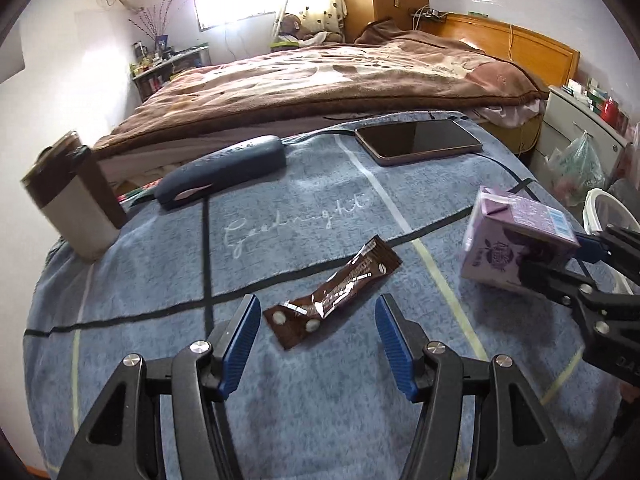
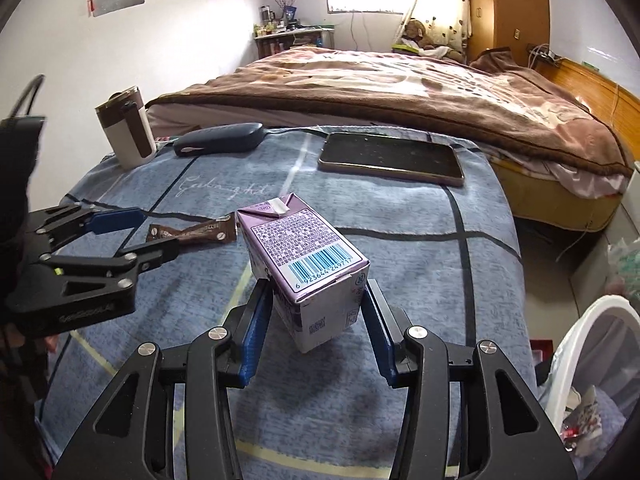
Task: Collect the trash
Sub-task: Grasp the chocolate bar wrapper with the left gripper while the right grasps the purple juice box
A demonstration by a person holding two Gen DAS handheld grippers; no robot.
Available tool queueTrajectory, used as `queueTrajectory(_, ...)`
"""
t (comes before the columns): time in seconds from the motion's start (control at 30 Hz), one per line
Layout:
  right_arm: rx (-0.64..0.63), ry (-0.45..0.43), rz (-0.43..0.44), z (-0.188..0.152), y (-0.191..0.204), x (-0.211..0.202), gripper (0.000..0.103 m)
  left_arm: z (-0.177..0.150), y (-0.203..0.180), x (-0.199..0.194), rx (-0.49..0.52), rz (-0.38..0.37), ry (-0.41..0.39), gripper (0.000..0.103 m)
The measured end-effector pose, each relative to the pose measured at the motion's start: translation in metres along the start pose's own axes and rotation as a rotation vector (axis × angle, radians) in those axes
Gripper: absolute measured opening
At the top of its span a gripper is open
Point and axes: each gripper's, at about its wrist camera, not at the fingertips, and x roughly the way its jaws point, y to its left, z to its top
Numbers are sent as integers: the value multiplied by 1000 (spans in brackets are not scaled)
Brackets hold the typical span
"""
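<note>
Two bits of trash: purple drink carton (image 2: 304, 268), light, stiff, easily crushed, pinched at its lower sides by right gripper (image 2: 316, 328). Brown coffee sachet (image 1: 336, 288), thin, slippery, left of carton, between wide-open left gripper (image 1: 318, 344); best nipped across its width.

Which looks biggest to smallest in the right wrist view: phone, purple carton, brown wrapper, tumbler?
1. Purple drink carton, though held close between the jaws, so nearness inflates it.
2. Black flat phone.
3. Brown-and-white tumbler.
4. Brown foil snack wrapper, partly hidden.
</note>
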Motion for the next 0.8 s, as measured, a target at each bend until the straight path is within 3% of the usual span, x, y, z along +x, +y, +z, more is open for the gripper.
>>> queueTrajectory(0.17,-5,-10,-13,0,-3,-3,48,2,4,21,1,16,42,62)
queueTrajectory(0.37,-12,-28,-27,-1,-3,-8,48,3,7,26,-15,-17,43,62)
queueTrajectory(0.47,-13,-36,-36,-2,-3,-9,48,4,5,27,-14,-24,44,56)
queueTrajectory(0.6,-7,-38,-35,-2,-6,-10,48,5,-5,24,19,-27,43,39)
queueTrajectory(0.8,2,-44,-28,-3,-9,-11,48,6,-10,25,14,-42,40,22)
